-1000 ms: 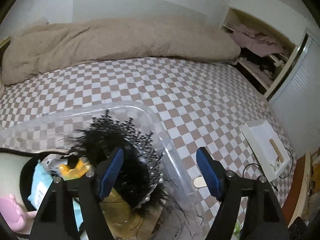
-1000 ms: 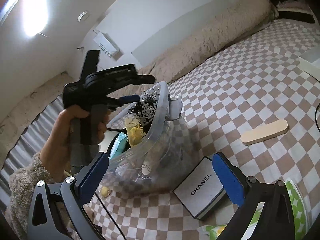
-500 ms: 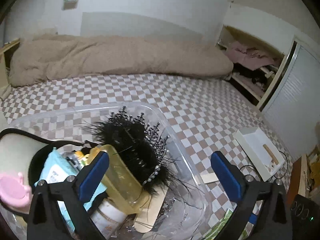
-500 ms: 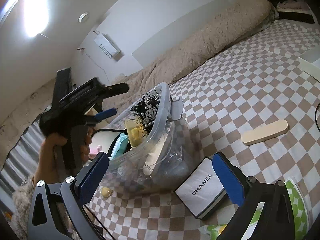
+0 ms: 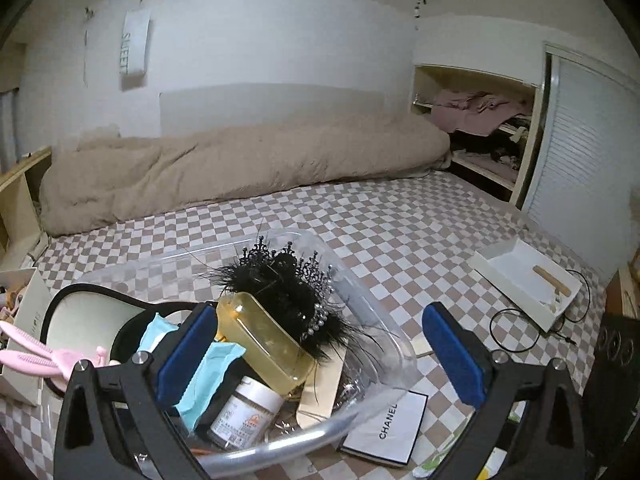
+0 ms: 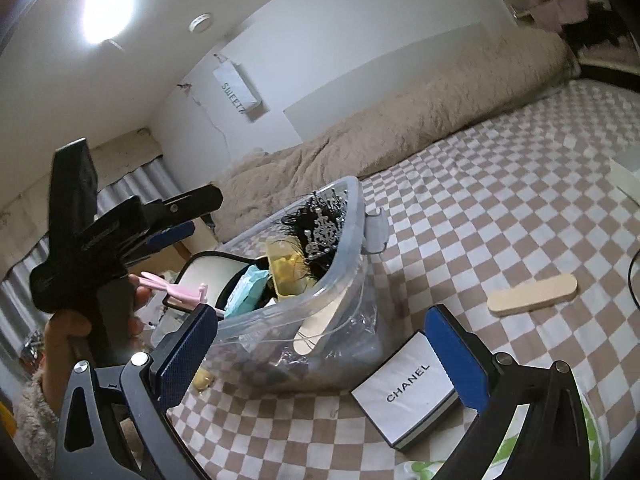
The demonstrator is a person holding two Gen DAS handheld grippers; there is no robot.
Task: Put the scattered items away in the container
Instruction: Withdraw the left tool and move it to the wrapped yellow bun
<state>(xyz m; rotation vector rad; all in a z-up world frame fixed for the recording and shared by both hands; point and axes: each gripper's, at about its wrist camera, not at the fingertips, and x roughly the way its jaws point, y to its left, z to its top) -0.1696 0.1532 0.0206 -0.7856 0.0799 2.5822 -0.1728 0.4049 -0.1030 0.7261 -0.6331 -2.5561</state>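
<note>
Container [image 5: 356, 300], a clear tub at lower centre of the checked bed, now holds the black feathered crown [image 5: 296, 292], because the left gripper [image 5: 316, 344] has just spread its jaws, empty, and pulled back, while the white box [image 6: 408, 396] waits between the spread right gripper [image 6: 320, 356].

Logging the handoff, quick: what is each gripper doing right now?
Left gripper: open, empty; its jaws have just been opening above the clear plastic container.
Right gripper: open, holding nothing.

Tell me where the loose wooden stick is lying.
The wooden stick lies flat on the checkered bedsheet in the right wrist view, right of the clear container and beyond the Chanel box.
</note>
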